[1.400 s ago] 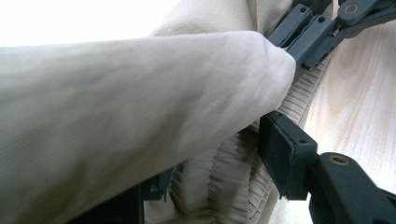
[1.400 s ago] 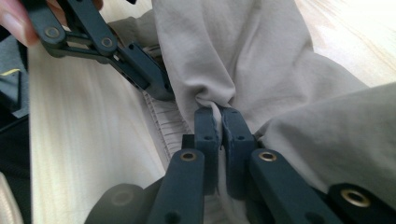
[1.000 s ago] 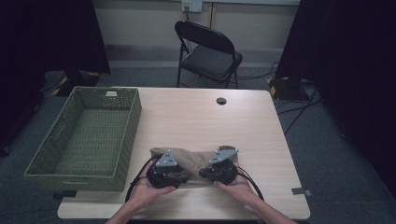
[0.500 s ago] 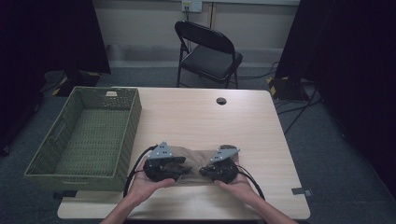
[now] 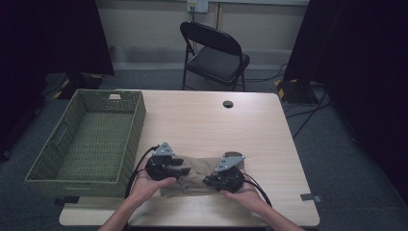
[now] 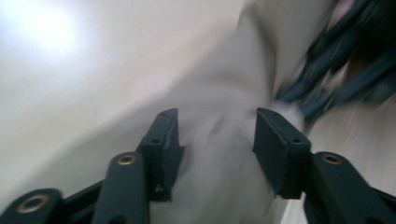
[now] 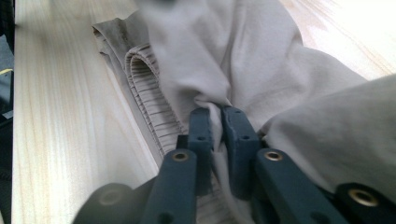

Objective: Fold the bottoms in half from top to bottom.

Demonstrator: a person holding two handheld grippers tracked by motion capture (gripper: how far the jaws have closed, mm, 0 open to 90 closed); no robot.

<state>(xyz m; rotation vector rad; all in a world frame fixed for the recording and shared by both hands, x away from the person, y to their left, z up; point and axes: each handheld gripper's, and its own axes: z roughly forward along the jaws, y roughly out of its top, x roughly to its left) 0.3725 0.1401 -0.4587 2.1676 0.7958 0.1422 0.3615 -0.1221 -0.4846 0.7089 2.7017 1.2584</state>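
Tan cloth (image 5: 199, 174), a folded garment with a ribbed hem, is lying on the near part of the table (image 5: 211, 125), its long axis running from one pair of tongs to the other, parallel to the table's near edge. The ribbed hem end is pointing toward the right tongs (image 7: 215, 122). These are pinching a ridge of the fabric between their tips; their jaws have just been opening a little, yet the fold is sitting gripped between the pads. The left tongs (image 6: 215, 135) are standing spread over the other end, with cloth bunched up between the jaws and the pads apart from it, having just been opening slightly. Beyond the left tongs, a green woven basket (image 5: 129, 132) is sitting at the table's edge.
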